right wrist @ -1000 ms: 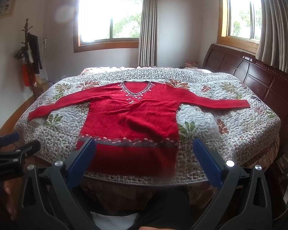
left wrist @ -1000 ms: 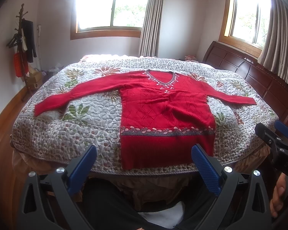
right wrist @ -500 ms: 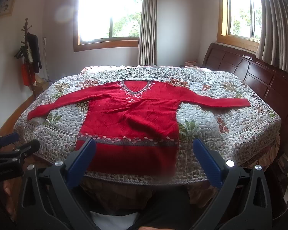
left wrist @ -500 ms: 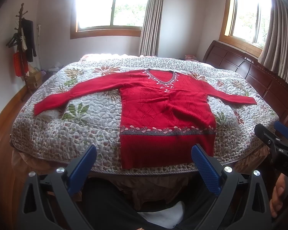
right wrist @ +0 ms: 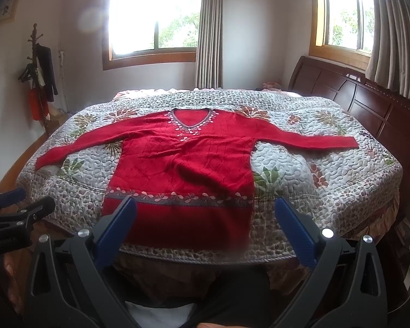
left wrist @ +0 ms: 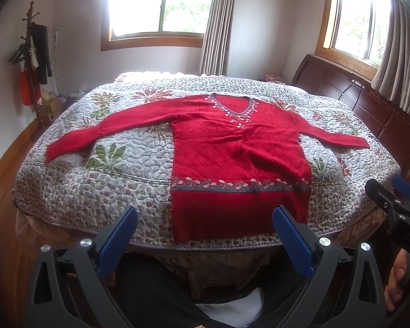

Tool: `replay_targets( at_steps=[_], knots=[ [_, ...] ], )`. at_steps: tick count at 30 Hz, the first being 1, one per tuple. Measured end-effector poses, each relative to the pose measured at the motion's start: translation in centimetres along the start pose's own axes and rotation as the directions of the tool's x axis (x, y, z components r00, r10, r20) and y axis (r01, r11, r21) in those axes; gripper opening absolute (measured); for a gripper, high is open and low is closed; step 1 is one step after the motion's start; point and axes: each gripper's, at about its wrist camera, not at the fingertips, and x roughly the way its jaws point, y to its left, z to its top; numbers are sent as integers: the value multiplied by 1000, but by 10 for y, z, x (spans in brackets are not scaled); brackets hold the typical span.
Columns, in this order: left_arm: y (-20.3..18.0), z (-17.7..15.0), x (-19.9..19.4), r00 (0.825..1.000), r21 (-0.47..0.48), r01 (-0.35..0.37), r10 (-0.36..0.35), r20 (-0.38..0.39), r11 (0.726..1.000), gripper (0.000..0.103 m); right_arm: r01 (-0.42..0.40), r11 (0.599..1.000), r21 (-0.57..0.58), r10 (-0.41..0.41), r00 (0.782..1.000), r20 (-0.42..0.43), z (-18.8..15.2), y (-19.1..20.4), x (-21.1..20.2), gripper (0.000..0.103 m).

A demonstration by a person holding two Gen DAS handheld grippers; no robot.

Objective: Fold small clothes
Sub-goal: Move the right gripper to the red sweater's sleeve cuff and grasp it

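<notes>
**Red sweater spread flat, nothing held yet**

My left tool (left wrist: 205, 235) and right tool (right wrist: 205, 224) both hang off the bed's near edge, fingers spread wide and empty. The red sweater (left wrist: 232, 147) lies face up on the quilted bed (left wrist: 101, 191) — hem draped over the near edge, sleeves stretched toward either side. It looks like soft, limp knit that will sag and stretch, so I'd pinch each cuff or the hem corners.
</notes>
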Motion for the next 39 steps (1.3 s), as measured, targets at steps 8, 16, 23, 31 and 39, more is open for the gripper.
replay_targets(
  at_steps=[8,16,23,31,39],
  knots=[
    [-6,12,46,993,68,109,-112,36,992,99,16,1000,-22,-17,999,-27,5,-19,42,100],
    [-27,46,120,966,23,249,-246,-83,968,99,28,998,55,-26,999,-44,24,-114,127,98],
    [-63,71,157,925,44,379,-376,-49,925,99,-12,892,453,95,982,-162,41,-282,215,31],
    [-89,78,193,909,73,415,-408,-88,907,99,-20,512,859,97,995,-34,35,-488,274,36],
    [-88,75,226,906,36,404,-395,-153,914,99,-14,231,973,30,1000,7,22,-582,321,38]
  ],
)
